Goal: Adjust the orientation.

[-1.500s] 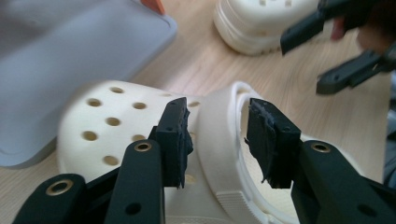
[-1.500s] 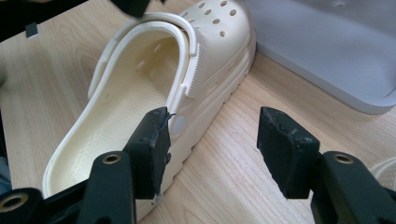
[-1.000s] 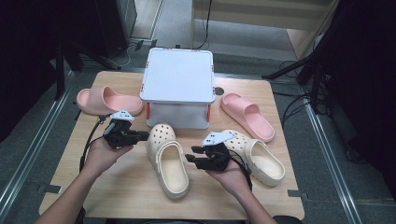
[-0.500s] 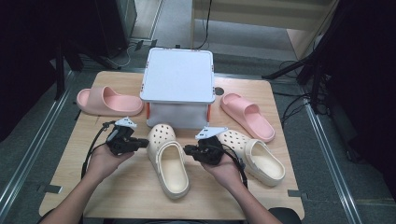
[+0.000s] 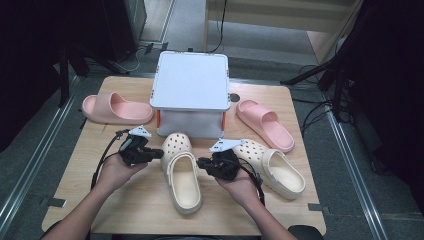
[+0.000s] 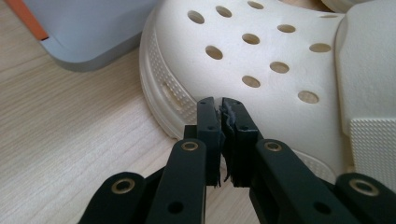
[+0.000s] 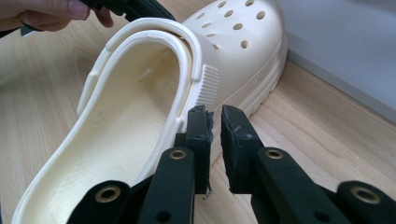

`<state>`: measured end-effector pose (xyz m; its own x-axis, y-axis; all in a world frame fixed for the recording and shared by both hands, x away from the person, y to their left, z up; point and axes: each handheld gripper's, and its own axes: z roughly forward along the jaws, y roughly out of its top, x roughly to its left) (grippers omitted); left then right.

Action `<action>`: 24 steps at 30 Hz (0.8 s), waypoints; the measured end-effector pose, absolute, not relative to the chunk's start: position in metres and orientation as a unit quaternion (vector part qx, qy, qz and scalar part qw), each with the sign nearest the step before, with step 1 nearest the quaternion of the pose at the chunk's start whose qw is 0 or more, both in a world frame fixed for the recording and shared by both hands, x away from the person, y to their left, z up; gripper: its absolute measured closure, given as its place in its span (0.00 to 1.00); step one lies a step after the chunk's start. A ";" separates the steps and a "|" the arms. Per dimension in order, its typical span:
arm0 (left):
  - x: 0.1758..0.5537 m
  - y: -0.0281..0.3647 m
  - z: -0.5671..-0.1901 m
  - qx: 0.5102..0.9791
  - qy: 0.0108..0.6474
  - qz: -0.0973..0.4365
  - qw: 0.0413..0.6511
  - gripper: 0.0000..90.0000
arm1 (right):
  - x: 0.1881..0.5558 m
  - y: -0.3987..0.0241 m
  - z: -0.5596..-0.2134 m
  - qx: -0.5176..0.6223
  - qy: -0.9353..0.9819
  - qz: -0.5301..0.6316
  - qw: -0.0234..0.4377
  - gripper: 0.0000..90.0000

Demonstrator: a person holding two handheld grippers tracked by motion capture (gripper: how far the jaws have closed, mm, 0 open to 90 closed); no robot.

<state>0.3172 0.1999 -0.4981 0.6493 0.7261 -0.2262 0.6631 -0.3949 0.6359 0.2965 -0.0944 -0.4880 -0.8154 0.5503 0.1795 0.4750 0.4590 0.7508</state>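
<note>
A cream clog (image 5: 182, 175) lies in the middle of the wooden table (image 5: 135, 200), toe toward the box. My left gripper (image 5: 161, 154) is shut with nothing in it, and its tips (image 6: 218, 100) rest against the clog (image 6: 261, 60) low on its perforated toe side. My right gripper (image 5: 198, 163) is at the clog's other side. Its jaws have just closed a long way, then eased apart slightly. They (image 7: 213, 112) stand a narrow slit apart with nothing between them, beside the clog (image 7: 140, 140) near its strap hinge.
A grey lidded box (image 5: 190, 90) stands just behind the clog. A second cream clog (image 5: 277, 167) lies to the right. One pink slide (image 5: 117, 107) lies at the far left, another (image 5: 265, 122) at the far right. The person's left hand (image 7: 42, 11) is beyond the clog.
The right gripper's jaws have drawn together from a wide spread to a narrow slit. Both hands and the clog stay about where they were.
</note>
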 end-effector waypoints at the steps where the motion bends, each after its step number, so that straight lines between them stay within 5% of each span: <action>1: 0.318 0.199 -0.498 0.834 0.416 0.043 0.360 0.95 | 0.295 -0.096 -0.488 0.303 0.852 0.424 0.046 0.90; 13: 0.335 0.192 -0.492 0.840 0.399 0.032 0.367 0.89 | 0.284 -0.104 -0.488 0.320 0.846 0.422 0.056 0.84; 24: 0.341 0.212 -0.434 0.825 0.401 0.048 0.395 0.87 | 0.272 -0.110 -0.471 0.341 0.819 0.458 0.060 0.68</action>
